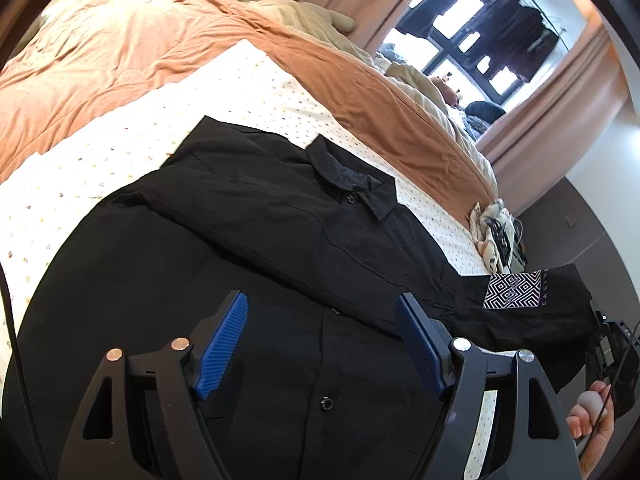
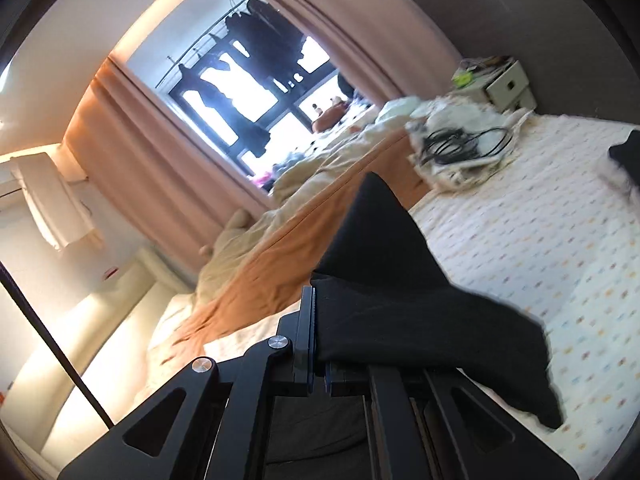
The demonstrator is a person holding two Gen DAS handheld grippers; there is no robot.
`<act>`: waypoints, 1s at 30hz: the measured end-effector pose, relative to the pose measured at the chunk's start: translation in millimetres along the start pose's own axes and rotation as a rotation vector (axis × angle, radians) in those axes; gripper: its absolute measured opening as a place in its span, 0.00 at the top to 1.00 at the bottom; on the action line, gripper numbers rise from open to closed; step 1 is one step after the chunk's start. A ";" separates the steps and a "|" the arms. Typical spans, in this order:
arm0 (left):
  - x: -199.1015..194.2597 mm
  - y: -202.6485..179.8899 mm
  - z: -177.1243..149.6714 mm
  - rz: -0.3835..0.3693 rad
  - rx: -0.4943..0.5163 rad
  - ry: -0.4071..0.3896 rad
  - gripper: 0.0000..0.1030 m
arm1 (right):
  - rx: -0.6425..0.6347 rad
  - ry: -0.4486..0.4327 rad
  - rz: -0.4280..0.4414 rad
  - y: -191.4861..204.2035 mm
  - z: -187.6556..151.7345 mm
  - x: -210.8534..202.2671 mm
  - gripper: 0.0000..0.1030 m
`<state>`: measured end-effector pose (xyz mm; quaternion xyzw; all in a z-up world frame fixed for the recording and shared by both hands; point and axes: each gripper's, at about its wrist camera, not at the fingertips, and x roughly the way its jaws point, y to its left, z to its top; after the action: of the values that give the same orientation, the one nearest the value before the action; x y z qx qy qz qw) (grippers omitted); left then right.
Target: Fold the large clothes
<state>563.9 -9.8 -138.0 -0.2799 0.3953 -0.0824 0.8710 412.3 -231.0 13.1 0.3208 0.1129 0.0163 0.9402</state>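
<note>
A black button-up shirt (image 1: 280, 232) lies flat on the dotted white bed sheet (image 1: 120, 132), collar (image 1: 352, 184) toward the far side. My left gripper (image 1: 320, 344) is open, its blue pads hovering just above the shirt's button placket. The shirt's right sleeve (image 1: 532, 308), with a black-and-white patterned patch (image 1: 512, 290), is lifted off the bed edge. My right gripper (image 2: 318, 340) is shut on that black sleeve fabric (image 2: 400, 292), which drapes over its right finger and hides it. A further black piece of the shirt (image 2: 628, 156) shows at the right edge.
An orange and beige duvet (image 1: 160, 52) is bunched on the far side of the bed. A pile of cloth with black cables (image 2: 460, 148) lies near the bed's edge, and a white bedside drawer unit (image 2: 508, 84) stands behind. A window with pink curtains (image 2: 132, 128) lies beyond.
</note>
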 end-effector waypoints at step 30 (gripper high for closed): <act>-41.4 93.6 17.3 0.112 -0.316 -0.157 0.25 | 0.195 0.664 0.043 -50.8 -57.4 269.8 0.59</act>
<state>541.4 90.3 -153.9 -0.3964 0.3493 0.0515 0.8475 660.1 -209.0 -116.3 0.3886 0.4070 0.1287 0.8166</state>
